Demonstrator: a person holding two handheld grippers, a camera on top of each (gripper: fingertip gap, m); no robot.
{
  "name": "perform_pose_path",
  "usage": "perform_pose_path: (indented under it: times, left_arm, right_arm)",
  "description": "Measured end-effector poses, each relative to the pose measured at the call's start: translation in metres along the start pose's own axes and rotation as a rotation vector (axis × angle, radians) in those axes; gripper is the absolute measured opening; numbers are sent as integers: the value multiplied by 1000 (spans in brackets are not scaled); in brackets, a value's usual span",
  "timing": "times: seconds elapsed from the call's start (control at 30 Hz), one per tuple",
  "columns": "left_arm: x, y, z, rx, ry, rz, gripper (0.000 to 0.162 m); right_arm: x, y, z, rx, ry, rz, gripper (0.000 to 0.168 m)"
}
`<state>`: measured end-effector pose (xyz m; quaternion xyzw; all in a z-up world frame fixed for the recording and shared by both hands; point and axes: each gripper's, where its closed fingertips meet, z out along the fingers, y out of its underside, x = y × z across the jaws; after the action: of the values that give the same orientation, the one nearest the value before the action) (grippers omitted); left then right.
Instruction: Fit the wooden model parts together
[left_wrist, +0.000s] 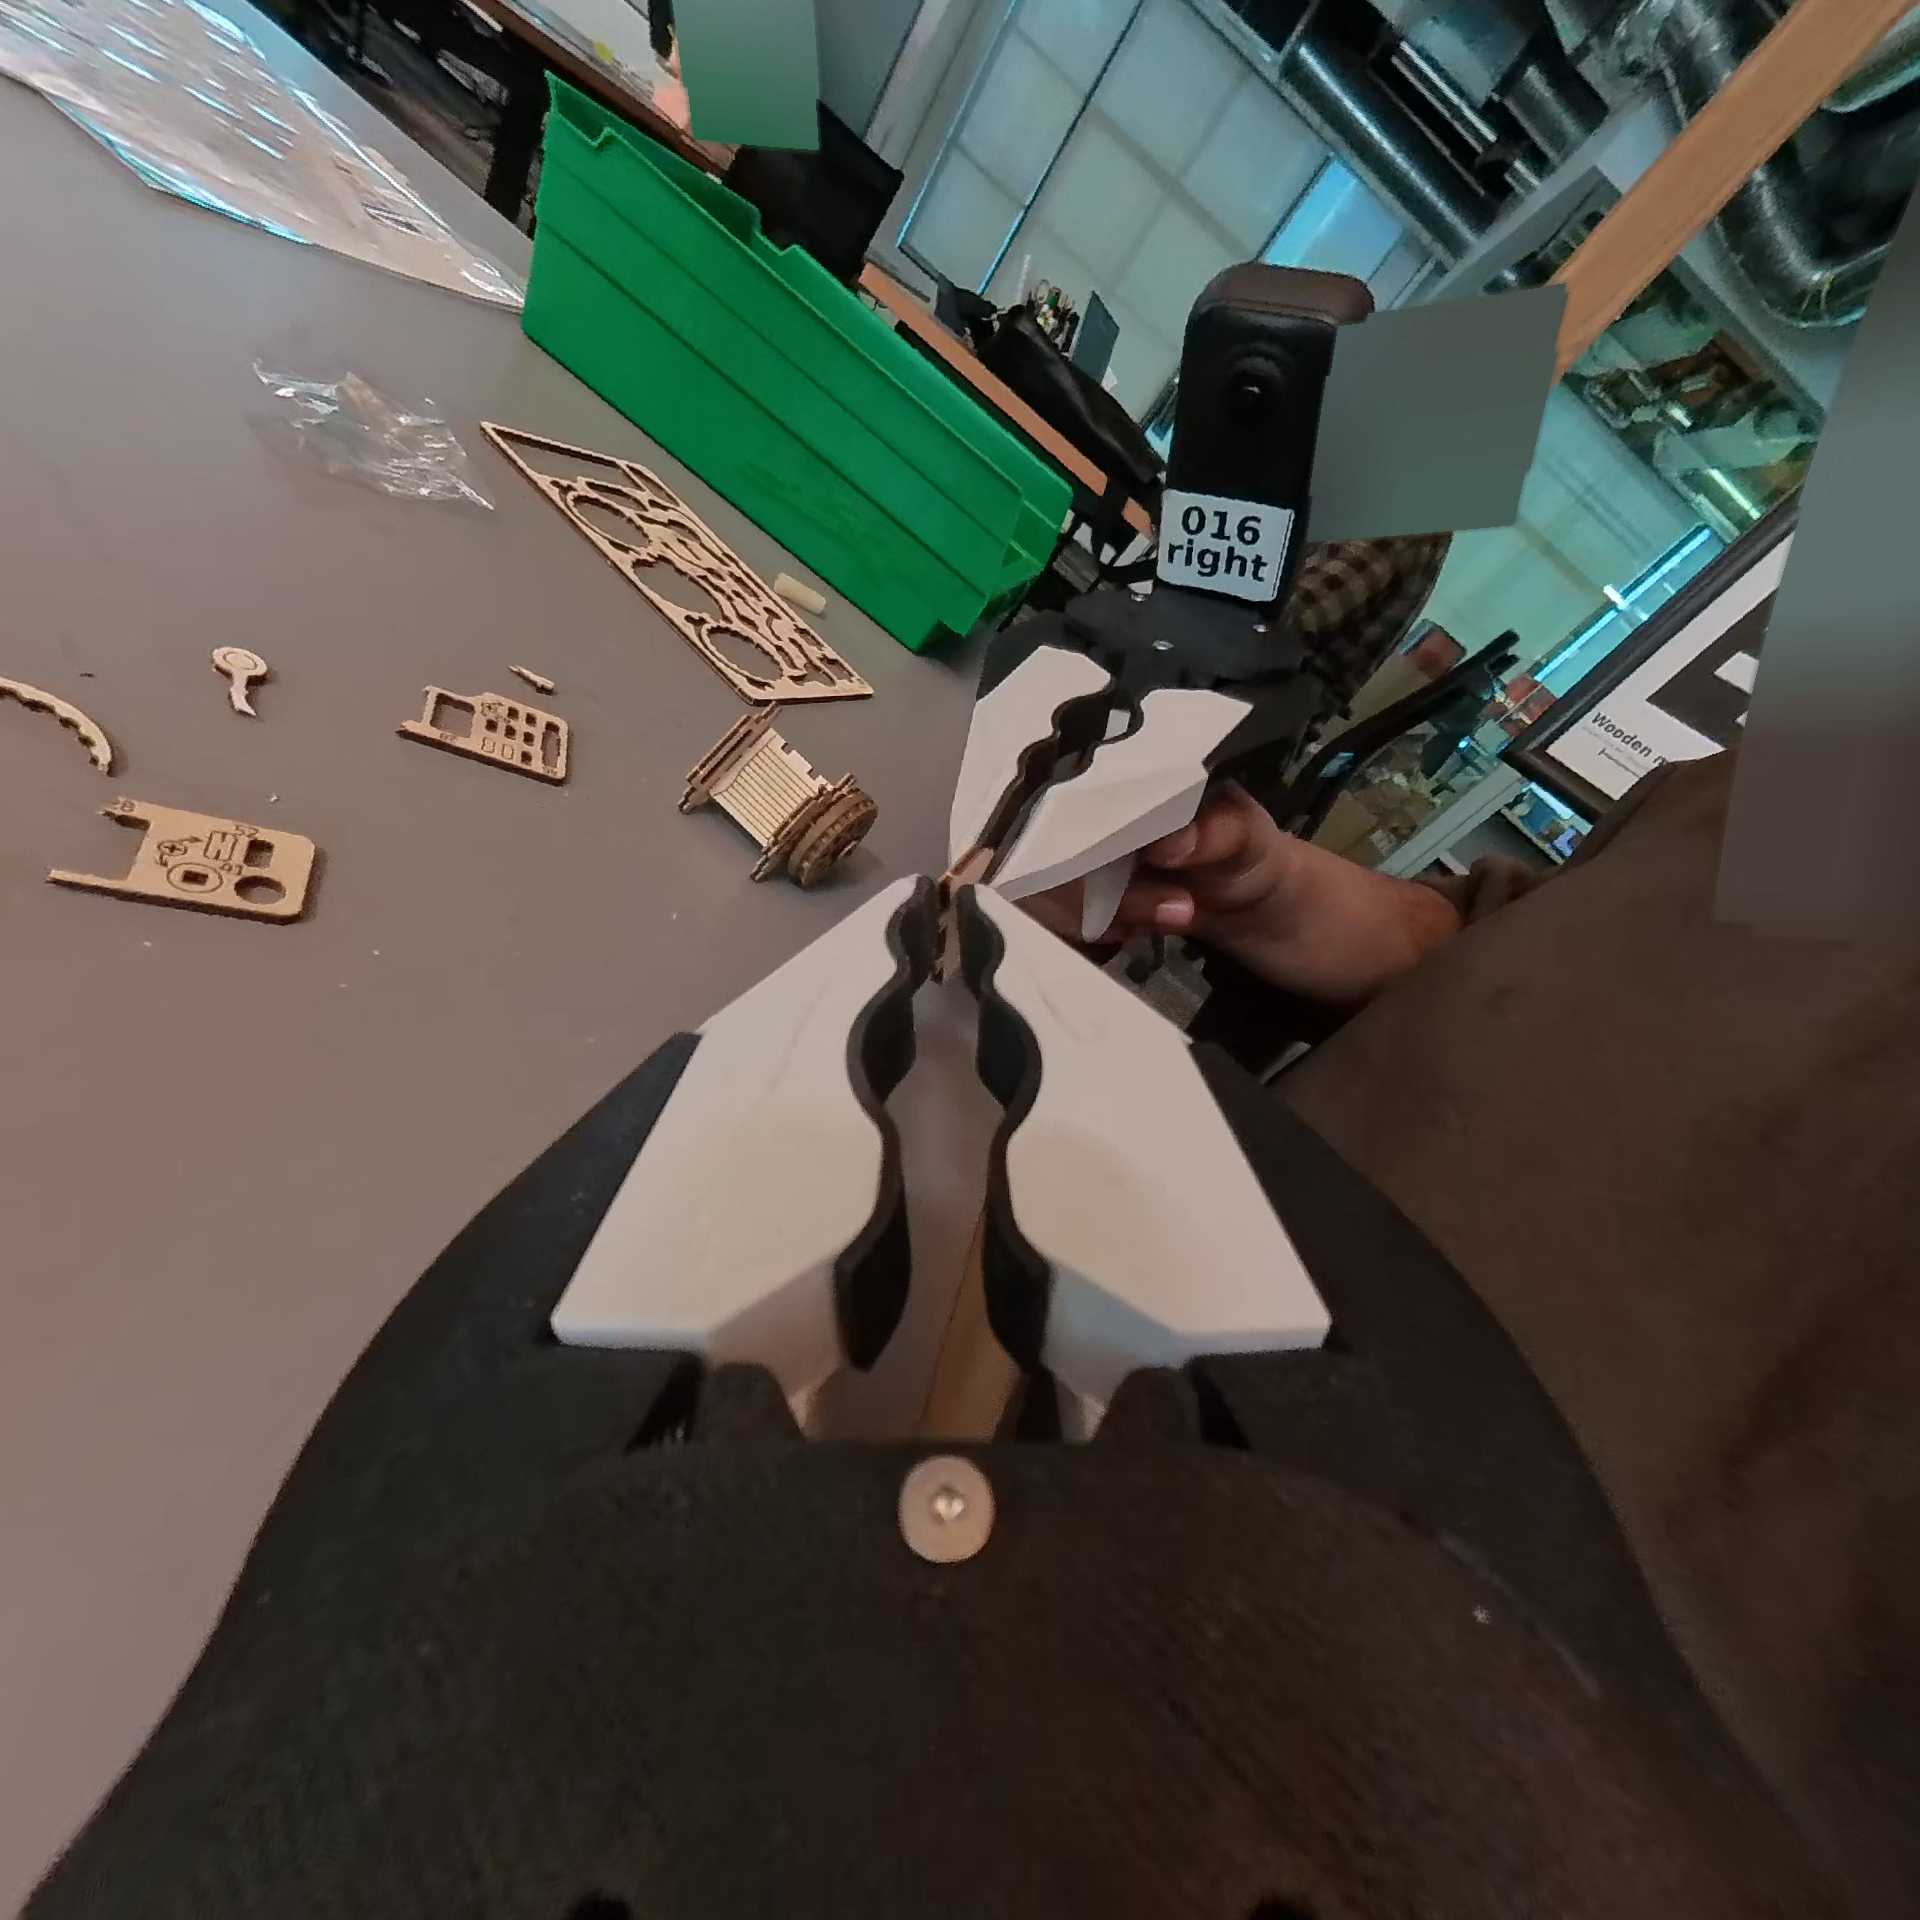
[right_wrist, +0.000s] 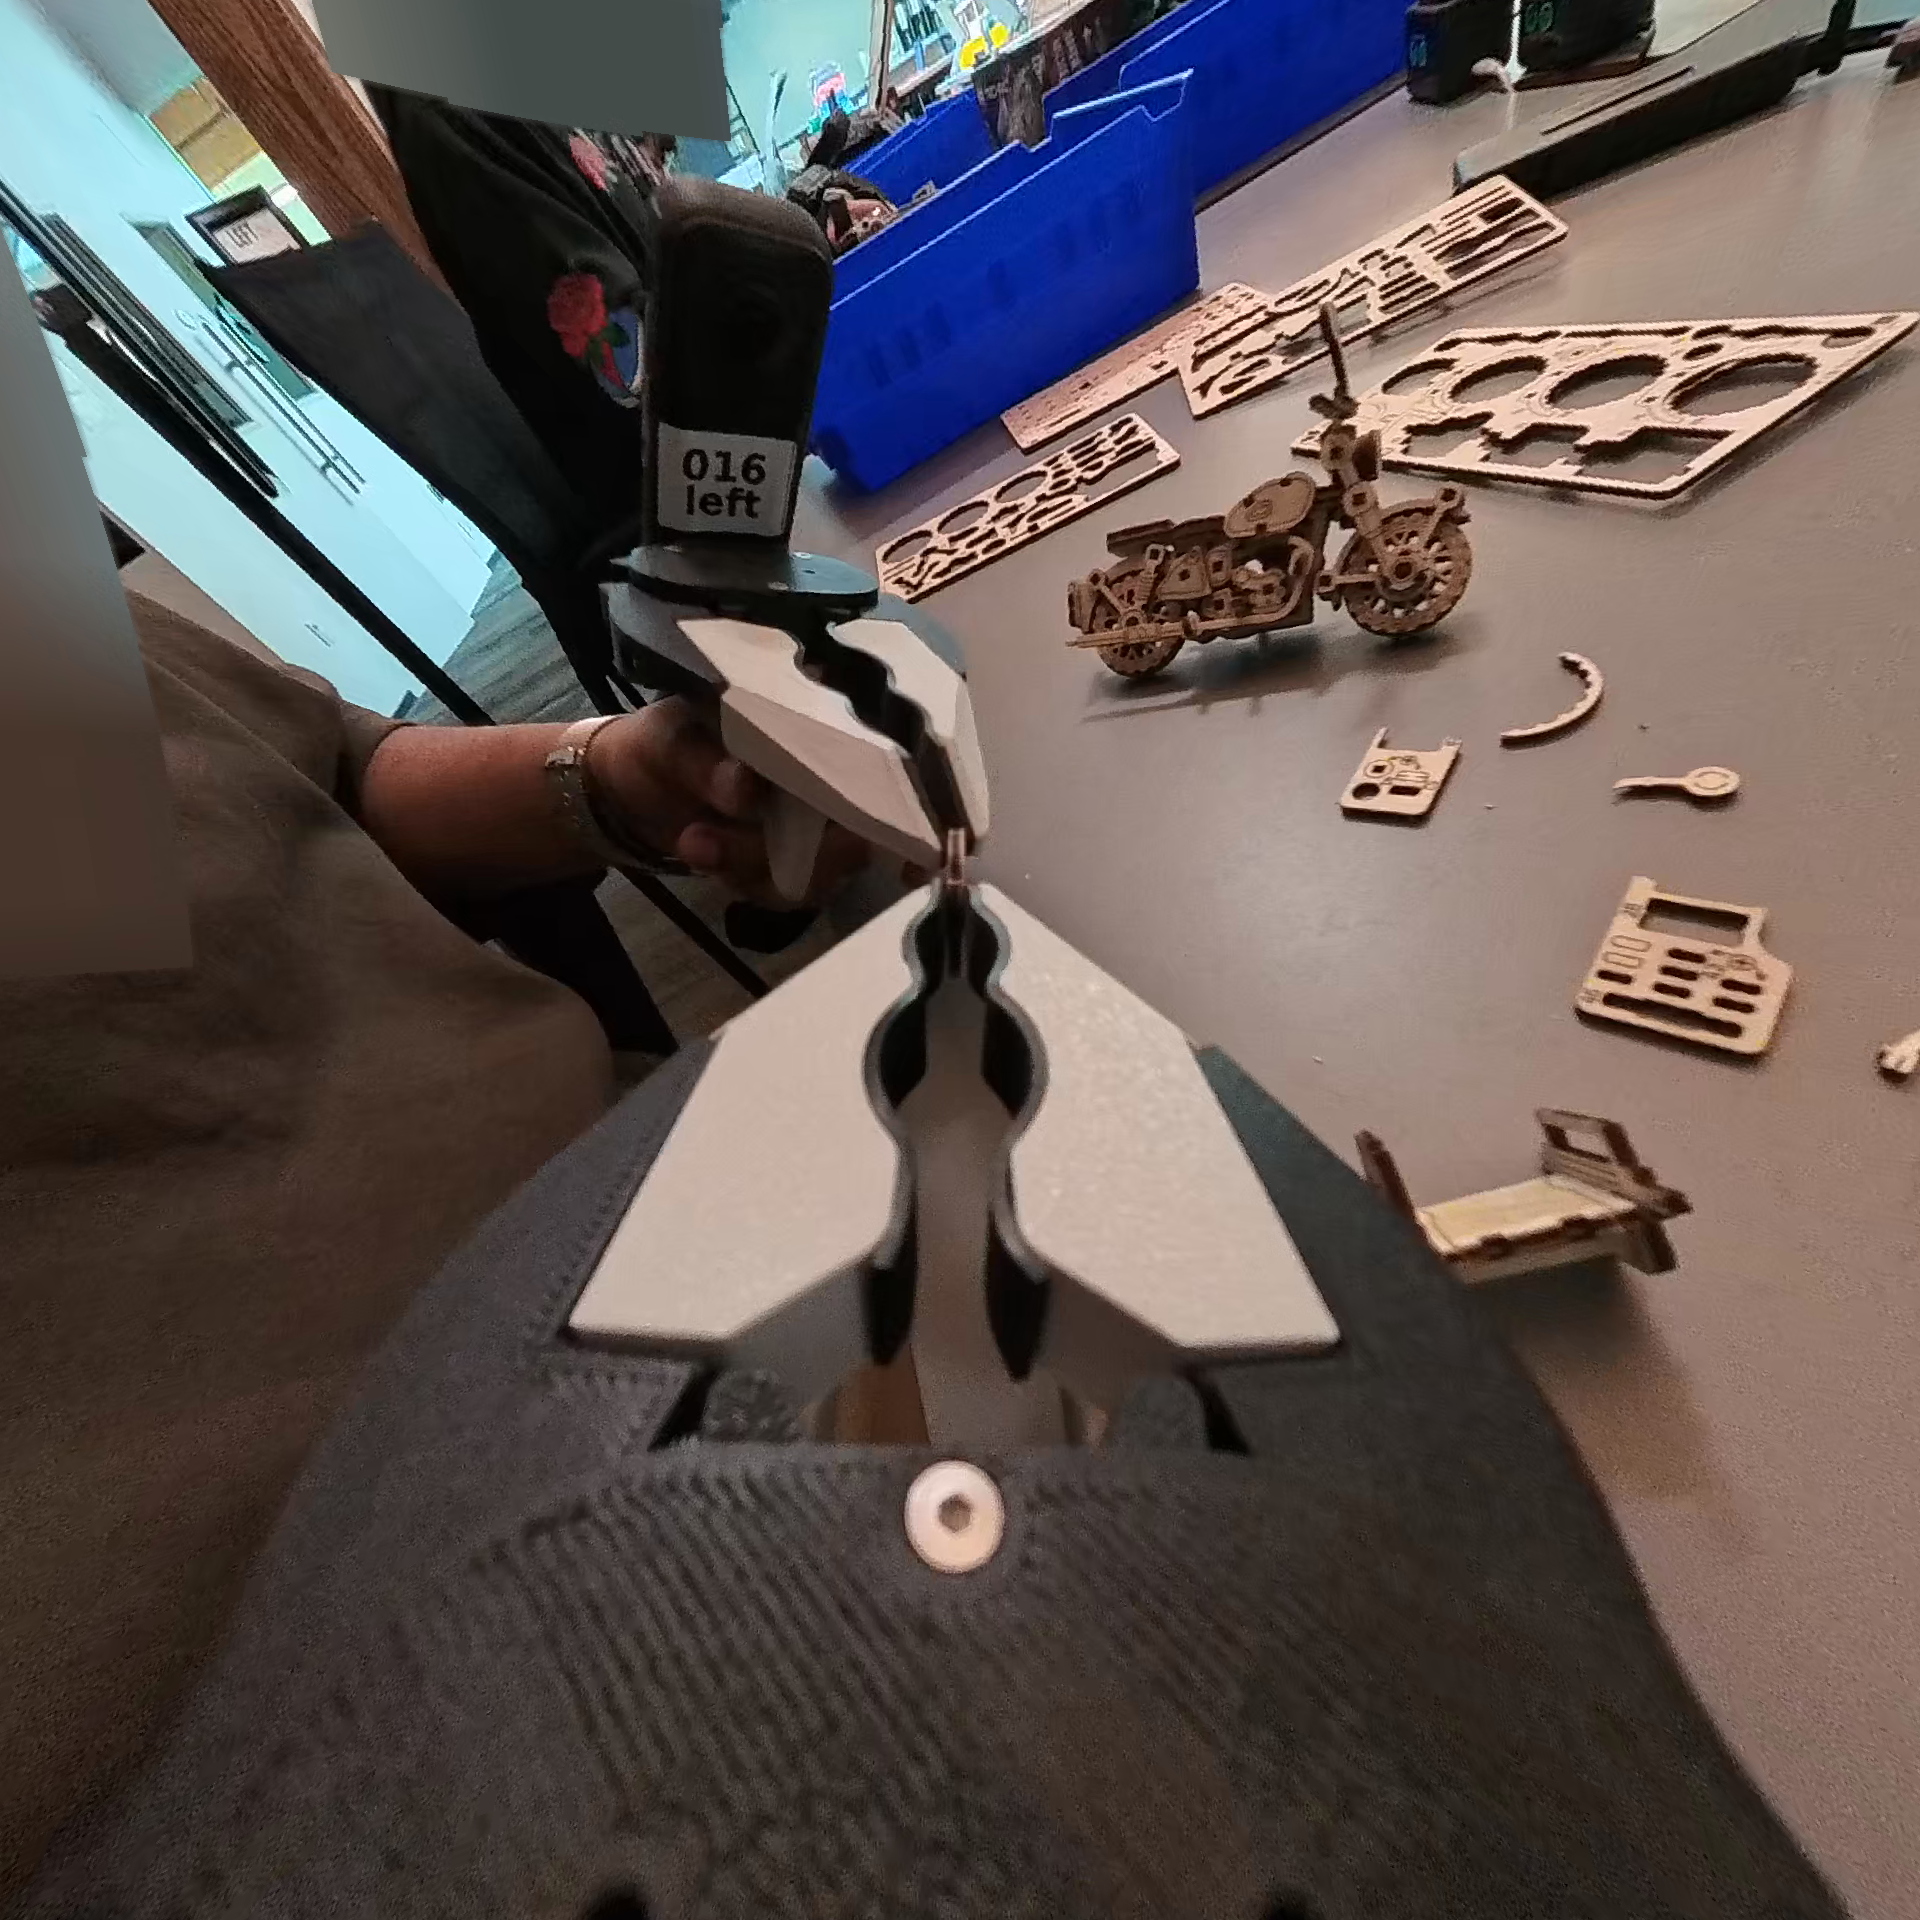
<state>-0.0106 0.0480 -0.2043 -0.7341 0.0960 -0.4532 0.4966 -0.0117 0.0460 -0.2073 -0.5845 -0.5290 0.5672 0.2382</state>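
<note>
While both grippers meet tip to tip above the table (left_wrist: 312, 1039), left gripper (left_wrist: 940, 899) and right gripper (right_wrist: 951, 899) each pinch a small wooden part (left_wrist: 948, 925) – joint unconfirmed. Sub-assembly (left_wrist: 779, 805) and loose plates (left_wrist: 488, 732) lie beyond the jaws – unfitted.

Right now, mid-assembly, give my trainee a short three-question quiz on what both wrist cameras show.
1. True or false: the left gripper and the right gripper meet tip to tip above the table, each pinching a small wooden part.
2. Multiple choice: the finished wooden motorcycle is A) held in the right gripper, B) standing on the table, C) inside the blue bin.
3. Fill in: the long bin behind the punched-out wooden sheet in the left wrist view is coloured ____.

Key: 1 true; 2 B; 3 green.
</note>
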Motion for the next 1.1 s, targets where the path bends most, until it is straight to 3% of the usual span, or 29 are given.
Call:
perform_pose_path:
  times: [1.1]
  left_arm:
    - [0,3,-1,-16,37,-62,0]
  right_arm:
    - [2,-8,-5,55,-10,52,0]
